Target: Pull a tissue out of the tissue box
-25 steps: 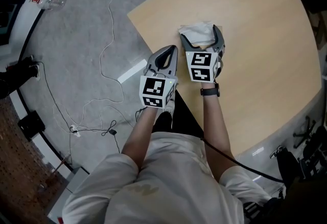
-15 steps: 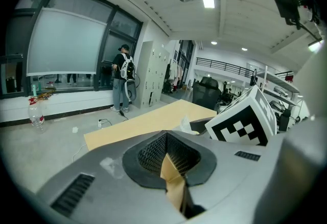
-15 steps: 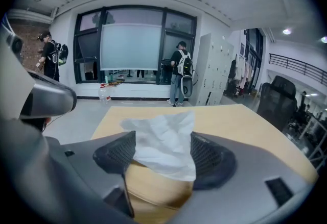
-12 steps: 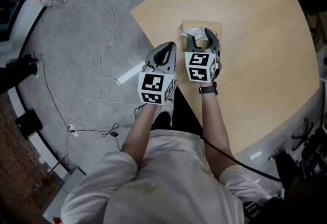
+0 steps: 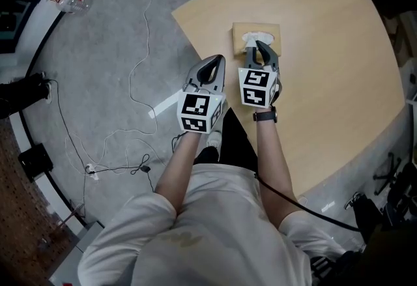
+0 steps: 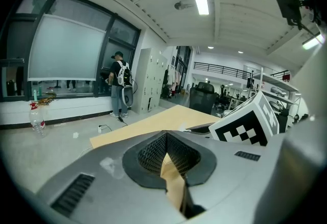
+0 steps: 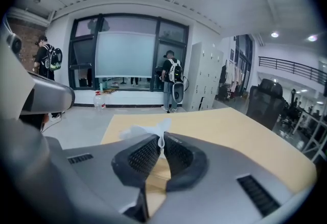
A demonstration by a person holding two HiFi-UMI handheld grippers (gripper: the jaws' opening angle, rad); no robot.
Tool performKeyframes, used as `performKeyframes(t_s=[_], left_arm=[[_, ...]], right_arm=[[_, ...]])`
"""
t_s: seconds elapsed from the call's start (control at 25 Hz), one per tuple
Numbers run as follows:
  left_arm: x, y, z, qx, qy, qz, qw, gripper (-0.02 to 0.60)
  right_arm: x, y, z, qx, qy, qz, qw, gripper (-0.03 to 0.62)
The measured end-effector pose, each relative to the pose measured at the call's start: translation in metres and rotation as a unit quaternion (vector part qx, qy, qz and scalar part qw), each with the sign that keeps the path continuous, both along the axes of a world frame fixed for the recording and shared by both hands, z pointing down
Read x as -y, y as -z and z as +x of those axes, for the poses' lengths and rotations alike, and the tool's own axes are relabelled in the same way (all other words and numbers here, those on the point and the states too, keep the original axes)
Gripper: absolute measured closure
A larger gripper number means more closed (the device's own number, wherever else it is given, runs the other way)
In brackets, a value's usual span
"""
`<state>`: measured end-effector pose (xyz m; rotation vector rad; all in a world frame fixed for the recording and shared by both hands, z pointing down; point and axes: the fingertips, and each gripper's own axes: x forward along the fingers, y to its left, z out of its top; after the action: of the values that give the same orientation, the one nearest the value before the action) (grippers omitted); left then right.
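Left grey plastic gripper (image 6: 164,139): jaws together, nothing held, at the light wooden surface (image 5: 326,50) edge. Right gripper (image 7: 161,141) jaws have just been closing, now clamped on the white crumpled tissue (image 7: 140,130) atop the tan tissue box (image 5: 270,30). Grasp done; pull-out remains.

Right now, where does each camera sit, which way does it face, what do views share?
Head view: on the person's head, steeply down at table, tissue box, left gripper, right gripper; forearms, torso show.
Left gripper view: on that gripper, along its shut, empty jaws, over the table toward the windows.
Right gripper view: on that gripper, along jaws shut on the tissue, facing likewise.
Shared: both gripper views catch the person with a backpack by the windows.
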<state>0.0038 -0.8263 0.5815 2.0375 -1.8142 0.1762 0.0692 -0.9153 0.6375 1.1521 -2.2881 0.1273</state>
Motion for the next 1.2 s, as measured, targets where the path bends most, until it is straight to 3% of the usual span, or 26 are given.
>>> performKeyframes(t_s=[0.52, 0.76, 1.2], left_arm=[[-0.049, 0.057, 0.024, 0.004, -0.032, 0.071, 0.9969, 0.581], [-0.083, 0.084, 0.041, -0.001, -0.038, 0.112, 0.9930, 0.581], [-0.166, 0.140, 0.087, -0.005, -0.049, 0.171, 0.9839, 0.581]], right_arm=[[-0.071, 0.089, 0.044, 0.062, -0.061, 0.059, 0.994, 0.571], [-0.127, 0.118, 0.056, 0.071, -0.054, 0.090, 0.992, 0.571], [-0.224, 0.205, 0.100, 0.104, -0.082, 0.190, 0.973, 0.582]])
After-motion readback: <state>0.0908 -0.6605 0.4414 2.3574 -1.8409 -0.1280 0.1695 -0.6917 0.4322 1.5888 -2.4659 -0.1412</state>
